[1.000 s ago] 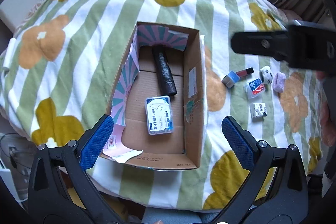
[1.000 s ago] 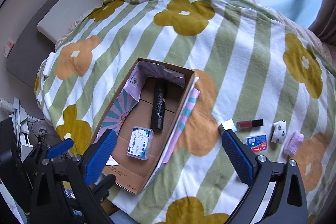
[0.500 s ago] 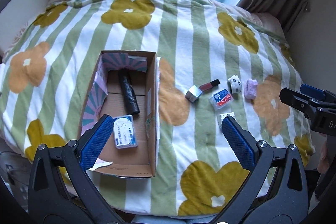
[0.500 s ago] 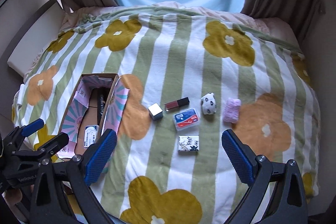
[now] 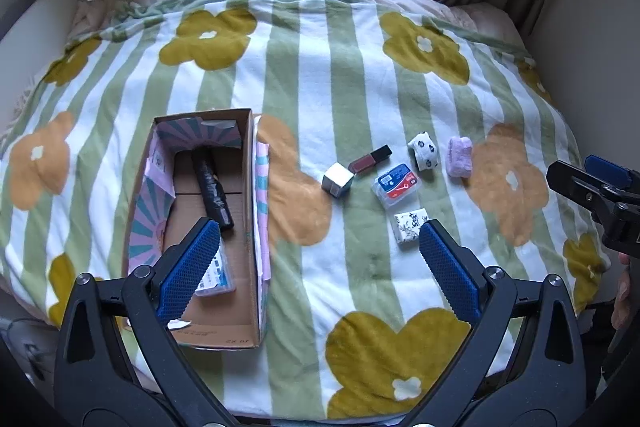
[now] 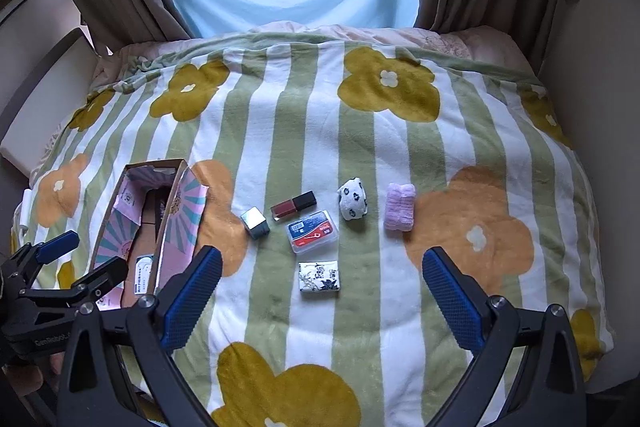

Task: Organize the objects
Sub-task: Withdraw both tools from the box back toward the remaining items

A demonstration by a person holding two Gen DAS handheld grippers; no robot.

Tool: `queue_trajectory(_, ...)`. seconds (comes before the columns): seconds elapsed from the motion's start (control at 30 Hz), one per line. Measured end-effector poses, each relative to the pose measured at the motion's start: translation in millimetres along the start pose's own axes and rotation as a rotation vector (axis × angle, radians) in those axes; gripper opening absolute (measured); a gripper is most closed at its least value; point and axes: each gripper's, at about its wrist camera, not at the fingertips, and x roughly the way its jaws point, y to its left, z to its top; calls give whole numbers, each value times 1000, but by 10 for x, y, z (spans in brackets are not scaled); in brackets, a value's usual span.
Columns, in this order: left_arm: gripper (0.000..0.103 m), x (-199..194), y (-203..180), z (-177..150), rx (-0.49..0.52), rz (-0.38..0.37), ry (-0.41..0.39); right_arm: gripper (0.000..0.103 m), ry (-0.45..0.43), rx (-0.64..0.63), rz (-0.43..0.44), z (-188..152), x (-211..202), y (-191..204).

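Both the left gripper [image 5: 320, 259] and right gripper [image 6: 320, 287] hover wide open, empty, above the blanket [image 6: 400, 347]. The cardboard box [image 5: 248, 337] sits near its left edge; six small items [image 6: 312, 231] cluster mid-blanket beyond.

1 cardboard box [image 5: 256, 227], open top, on the bed blanket [image 5: 344, 75]; 2 items inside it: 1 black roll [image 5: 212, 187] and 1 white-blue flat pack [image 5: 216, 277], partly hidden in the left wrist view

6 loose items on the blanket right of the box: 1 silver cube [image 6: 255, 223], 1 dark red and black tube [image 6: 293, 205], 1 clear card case with blue-red insert [image 6: 313, 231], 1 white black-spotted bundle [image 6: 352, 203], 1 lilac fuzzy roll [image 6: 399, 207], 1 white floral-print pack [image 6: 319, 276]

8 small items total, 2 boxed, 6 out

2 claws: left [image 5: 318, 267], right [image 6: 320, 293]
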Motion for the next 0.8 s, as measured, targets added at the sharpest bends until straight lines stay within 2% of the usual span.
queue_trajectory(0.07, 100, 19, -42, 32, 8, 2, 7, 100, -10, -5, 16, -4, 27, -34)
queue_trajectory(0.17, 100, 44, -103, 51, 10, 12, -14, 100, 41, 14, 60, -2, 123, -107)
queue_trajectory(0.3, 100, 154, -183, 88, 5, 19, -15, 100, -3, -9, 33, 23, 150, -173)
queue_trajectory(0.4, 100, 282, -252, 129, -4, 37, -9, 102, -13, -36, 53, 68, 249, -228)
queue_trajectory(0.57, 100, 564, -384, 168, -15, 51, 14, 102, 3, -13, 89, 137, 551, -401)
queue_trajectory(0.67, 100, 783, -472, 168, -13, 75, 26, 102, 69, -42, 68, 174, 802, -467)
queue_trajectory(0.8, 100, 1171, -521, 152, -37, 96, 48, 102, 41, -86, 42, 185, 1125, -544)
